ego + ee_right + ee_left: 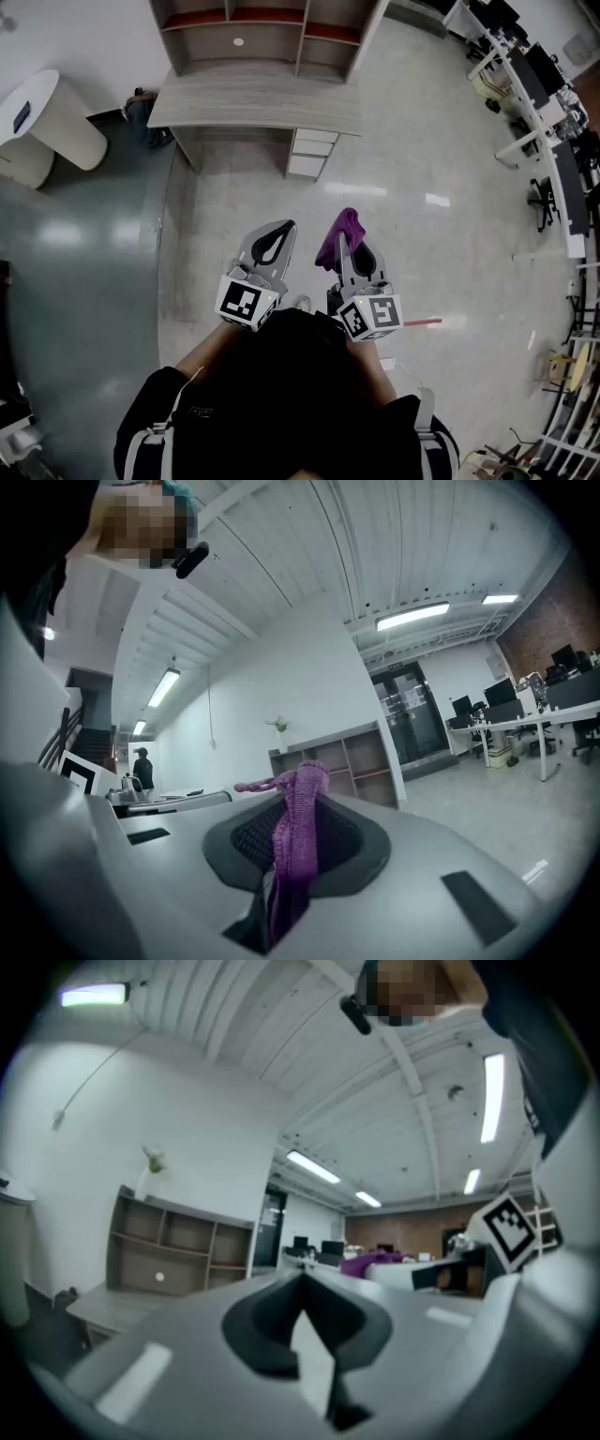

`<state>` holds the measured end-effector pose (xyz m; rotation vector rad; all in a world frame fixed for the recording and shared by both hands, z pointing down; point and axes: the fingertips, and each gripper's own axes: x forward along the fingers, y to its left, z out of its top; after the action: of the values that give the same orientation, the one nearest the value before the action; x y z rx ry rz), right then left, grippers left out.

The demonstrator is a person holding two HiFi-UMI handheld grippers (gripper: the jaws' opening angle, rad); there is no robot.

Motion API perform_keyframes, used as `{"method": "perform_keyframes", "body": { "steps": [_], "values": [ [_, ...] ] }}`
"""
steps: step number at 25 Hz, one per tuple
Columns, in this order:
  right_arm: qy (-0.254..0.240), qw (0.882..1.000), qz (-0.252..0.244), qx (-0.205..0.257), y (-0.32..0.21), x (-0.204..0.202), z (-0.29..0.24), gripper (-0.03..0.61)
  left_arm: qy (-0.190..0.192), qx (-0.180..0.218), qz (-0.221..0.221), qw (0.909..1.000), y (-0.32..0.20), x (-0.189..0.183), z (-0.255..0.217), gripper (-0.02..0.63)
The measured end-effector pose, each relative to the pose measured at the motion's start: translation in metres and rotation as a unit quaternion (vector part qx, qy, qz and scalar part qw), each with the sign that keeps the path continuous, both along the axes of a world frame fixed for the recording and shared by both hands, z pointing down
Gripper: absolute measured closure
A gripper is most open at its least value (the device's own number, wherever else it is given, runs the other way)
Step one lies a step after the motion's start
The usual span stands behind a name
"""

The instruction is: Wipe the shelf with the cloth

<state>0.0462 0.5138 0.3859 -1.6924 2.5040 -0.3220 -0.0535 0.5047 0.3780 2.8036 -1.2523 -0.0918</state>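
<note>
A purple cloth [340, 235] sticks up from my right gripper [349, 251], whose jaws are shut on it; in the right gripper view the cloth [298, 829] runs between the closed jaws. My left gripper [275, 242] is held beside it, shut and empty, its tips [302, 1279] meeting. The wooden shelf [265, 36] with open compartments stands on a desk [253, 101] well ahead of both grippers. It also shows far off as the shelf [169, 1252] in the left gripper view and the shelf [352, 761] in the right gripper view.
A white drawer unit [311, 153] sits under the desk. A white rounded table [52, 117] stands at the left. Office desks and chairs [539, 103] line the right side. A distant person [142, 767] stands at the left of the right gripper view.
</note>
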Motion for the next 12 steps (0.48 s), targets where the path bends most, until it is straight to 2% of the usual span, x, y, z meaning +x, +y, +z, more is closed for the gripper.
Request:
{"method": "perform_keyframes", "body": {
  "steps": [12],
  "values": [
    [-0.008, 1.0, 0.002, 0.004, 0.01, 0.016, 0.002, 0.528, -0.003, 0.002, 0.0, 1.0, 0.009, 0.017, 0.006, 0.614]
  ]
}}
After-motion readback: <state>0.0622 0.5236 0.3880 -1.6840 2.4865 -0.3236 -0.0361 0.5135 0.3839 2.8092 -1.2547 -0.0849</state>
